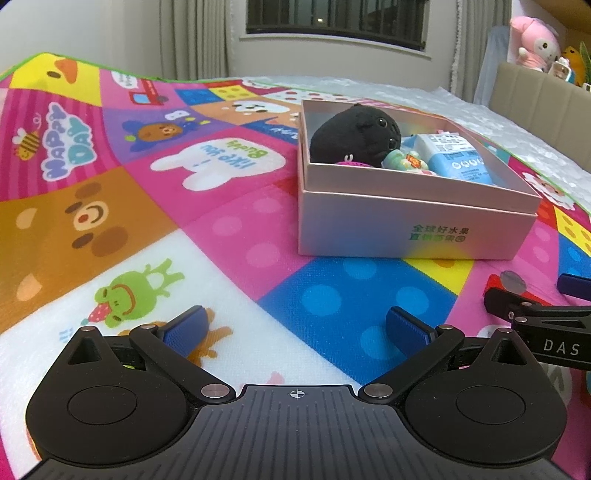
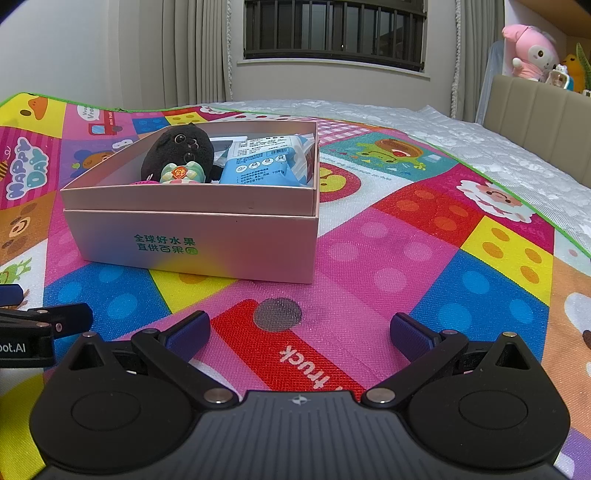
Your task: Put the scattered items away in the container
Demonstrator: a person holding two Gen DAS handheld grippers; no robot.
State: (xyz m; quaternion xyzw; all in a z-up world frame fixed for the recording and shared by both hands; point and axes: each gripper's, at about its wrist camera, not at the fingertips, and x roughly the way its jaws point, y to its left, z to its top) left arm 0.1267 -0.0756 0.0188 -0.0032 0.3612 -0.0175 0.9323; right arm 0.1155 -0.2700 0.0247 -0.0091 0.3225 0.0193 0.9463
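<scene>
While both grippers hover low over the colourful play mat (image 2: 388,236), neither one grasps anything: the left gripper (image 1: 295,328) has its blue pads (image 1: 188,326) spread wide apart over the frog and blue-dot squares, and the right gripper (image 2: 301,332) is likewise released, its pads (image 2: 410,332) standing apart on either side of a red "truck" patch. A grey printed disc (image 2: 277,314) lies on the mat between the right gripper's fingers, toward 12 o'clock. The pink box (image 2: 192,247), lidless and bearing green printed characters on its near wall, sits on the mat at 1 o'clock from the left gripper and at 11 o'clock from the right gripper, well apart from both. Inside the box, a black plush toy (image 2: 181,149) occupies the left part, a small green figurine (image 2: 183,173) rests against its front, a pink perforated item (image 2: 146,181) shows only partly at the near wall, and a blue-and-white pack (image 2: 266,162) fills the right part. No loose item of the task shows on the mat in either view. In the left wrist view, the right gripper's arm enters at 3 o'clock. A pink plush (image 2: 532,51) sits on a beige headboard (image 2: 535,107) at 2 o'clock, and a barred window (image 2: 332,33) stands at 12 o'clock.
</scene>
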